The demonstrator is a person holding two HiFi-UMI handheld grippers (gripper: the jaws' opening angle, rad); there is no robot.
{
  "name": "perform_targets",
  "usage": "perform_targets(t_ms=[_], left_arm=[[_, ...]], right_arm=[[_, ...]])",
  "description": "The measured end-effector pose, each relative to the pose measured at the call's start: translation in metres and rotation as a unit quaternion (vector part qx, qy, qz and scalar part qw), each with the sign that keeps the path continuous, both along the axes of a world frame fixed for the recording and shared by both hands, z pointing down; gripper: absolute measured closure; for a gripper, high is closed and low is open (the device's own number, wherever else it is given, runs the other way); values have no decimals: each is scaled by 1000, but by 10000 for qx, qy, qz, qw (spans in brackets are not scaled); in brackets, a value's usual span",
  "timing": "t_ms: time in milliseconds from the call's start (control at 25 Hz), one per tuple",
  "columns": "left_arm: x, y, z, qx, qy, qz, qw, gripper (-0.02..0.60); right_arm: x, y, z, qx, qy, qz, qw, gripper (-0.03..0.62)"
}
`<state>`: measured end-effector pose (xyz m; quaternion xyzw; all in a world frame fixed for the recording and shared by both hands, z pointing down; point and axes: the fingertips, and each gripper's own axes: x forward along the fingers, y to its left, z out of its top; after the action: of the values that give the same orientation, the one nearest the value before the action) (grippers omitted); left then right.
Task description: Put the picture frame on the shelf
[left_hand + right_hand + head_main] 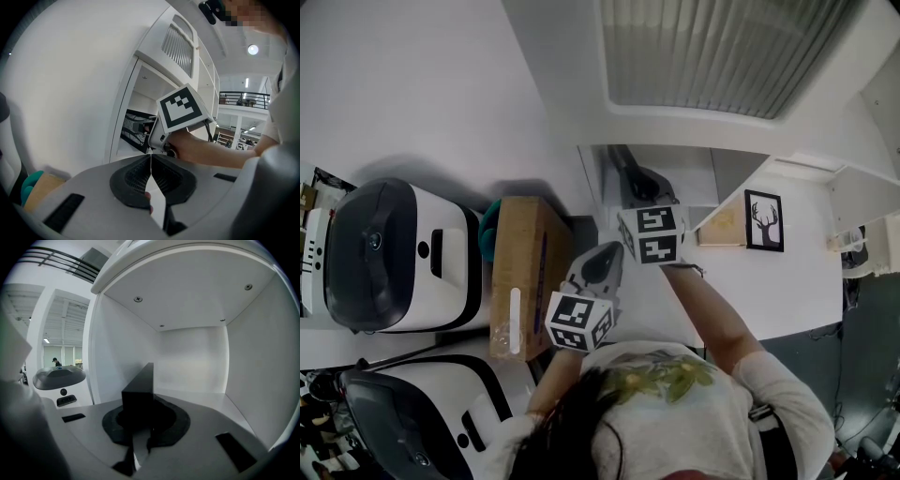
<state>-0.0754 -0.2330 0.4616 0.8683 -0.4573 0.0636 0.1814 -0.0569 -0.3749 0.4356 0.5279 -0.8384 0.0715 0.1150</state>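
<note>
My right gripper is shut on a black picture frame, which I see edge-on and upright between the jaws. It holds the frame inside a white shelf compartment, just above the compartment floor. In the head view the right gripper reaches into that opening under its marker cube. My left gripper is shut with nothing between its jaws. It hangs lower, in front of the person, and points at the shelf.
A second framed picture of a deer stands in the compartment to the right. A cardboard box and two white machines sit at the left. A louvred panel tops the shelf unit.
</note>
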Motion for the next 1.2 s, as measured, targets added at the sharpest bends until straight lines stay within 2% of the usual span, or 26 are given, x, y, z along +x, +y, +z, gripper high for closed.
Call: perform_targets(t_ms=[720,760,800,840,1000,1200], left_arm=[[1,8,-1,7,-77,-28,10000,551],[1,9,-1,5,-80,-30,10000,551],[1,9,-1,3,-85,-31,10000,551],[1,10,0,0,-89,-33,10000,551],[2,13,1,-11,-100,-33,9999,551],[-2,14,2,-27,-109,-77,9999,551]], right_arm=[[-3,4,4,-72,-240,-339,9991,553],[-3,6,5,-66,-206,-349,9992,525],[-3,8,6,-60,-154,-361,9992,453],[-2,10,8,-60,-93,-367,9993,421],[8,21,13,-17,87,-314,9995,413],[19,43,15,-129,-111,-360,9992,413]])
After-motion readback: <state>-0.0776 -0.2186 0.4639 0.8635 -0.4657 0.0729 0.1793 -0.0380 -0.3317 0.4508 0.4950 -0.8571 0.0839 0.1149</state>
